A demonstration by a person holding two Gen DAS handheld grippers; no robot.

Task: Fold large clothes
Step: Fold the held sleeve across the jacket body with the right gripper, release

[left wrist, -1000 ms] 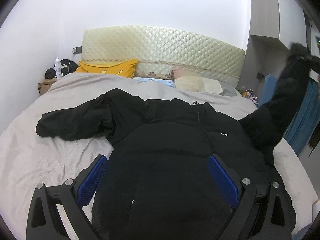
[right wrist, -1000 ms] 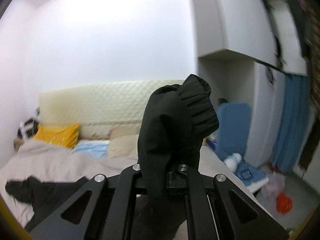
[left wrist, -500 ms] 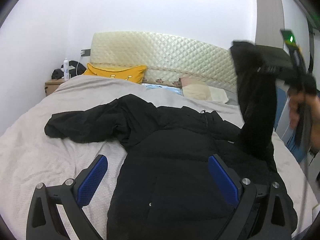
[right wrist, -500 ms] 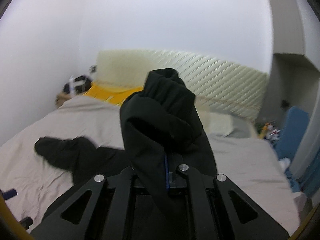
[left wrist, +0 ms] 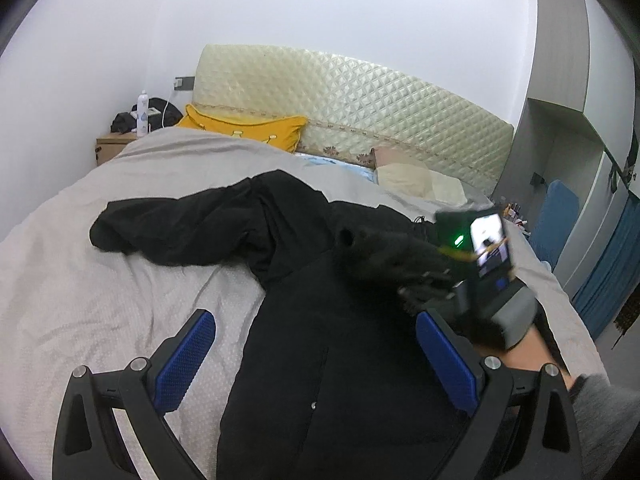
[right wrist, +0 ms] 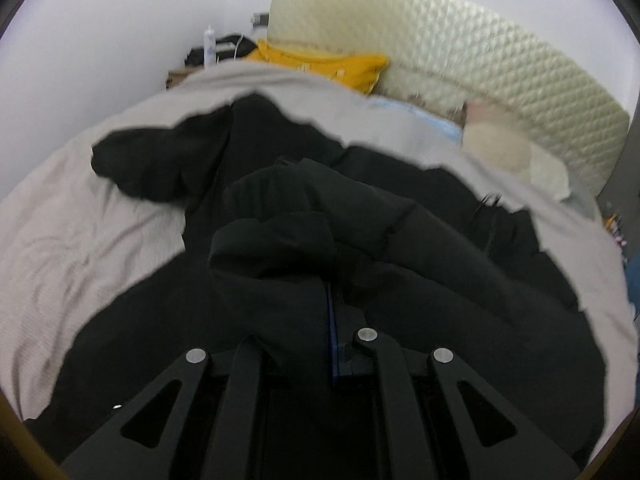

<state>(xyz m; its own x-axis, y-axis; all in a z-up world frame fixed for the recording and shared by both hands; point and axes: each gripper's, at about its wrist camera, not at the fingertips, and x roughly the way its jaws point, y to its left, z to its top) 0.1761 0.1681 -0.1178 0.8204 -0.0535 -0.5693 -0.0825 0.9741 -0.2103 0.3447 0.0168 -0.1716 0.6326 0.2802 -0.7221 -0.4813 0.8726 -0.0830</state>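
A large black padded jacket (left wrist: 320,344) lies flat on the bed (left wrist: 80,280), its left sleeve (left wrist: 172,228) stretched out to the left. My right gripper (right wrist: 332,300) is shut on the jacket's right sleeve cuff (right wrist: 280,248) and holds it low over the jacket's chest; it also shows in the left wrist view (left wrist: 424,276). My left gripper (left wrist: 316,352) is open and empty, hovering above the jacket's lower body, blue pads (left wrist: 188,356) wide apart.
A cream quilted headboard (left wrist: 360,112), a yellow pillow (left wrist: 248,130) and beige pillows (left wrist: 416,180) are at the bed's far end. A nightstand (left wrist: 112,148) with a bottle stands far left. Blue items and a wardrobe are at the right.
My right gripper has swung the sleeve from high at the right down and leftward across the jacket's chest. The left gripper has stayed open and nearly still.
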